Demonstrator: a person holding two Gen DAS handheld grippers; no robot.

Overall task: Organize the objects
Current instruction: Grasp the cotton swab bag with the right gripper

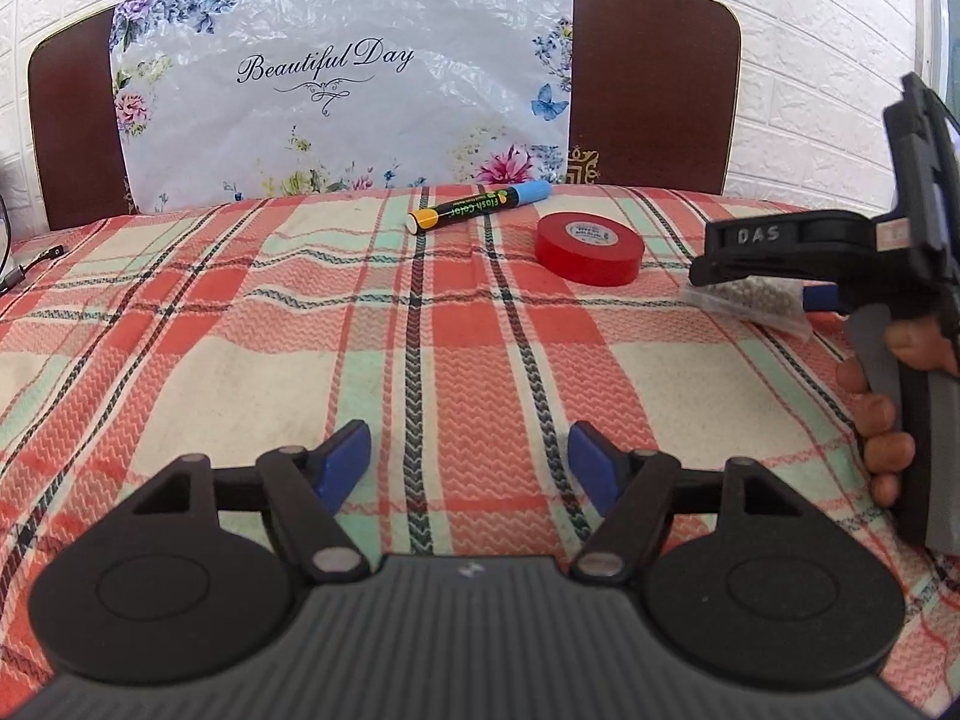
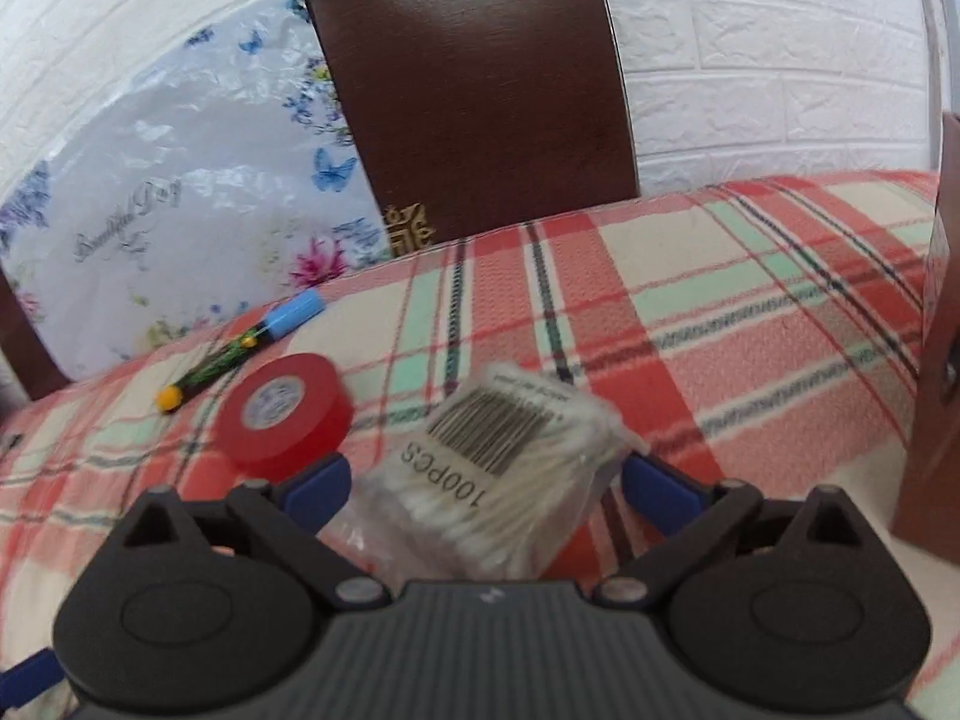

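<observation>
While beside tape (image 2: 288,420), swab packet (image 2: 498,468) between pads (image 2: 318,489)

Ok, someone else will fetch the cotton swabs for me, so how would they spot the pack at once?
Look on the plaid blanket, in front of the dark wooden headboard. The cotton swab pack lies between the open right gripper's fingers, beside the red tape roll. It alone is a clear bag, with a barcode label.

Bright even daylight (right view motion-blurred), fisheye-bent edges.
</observation>
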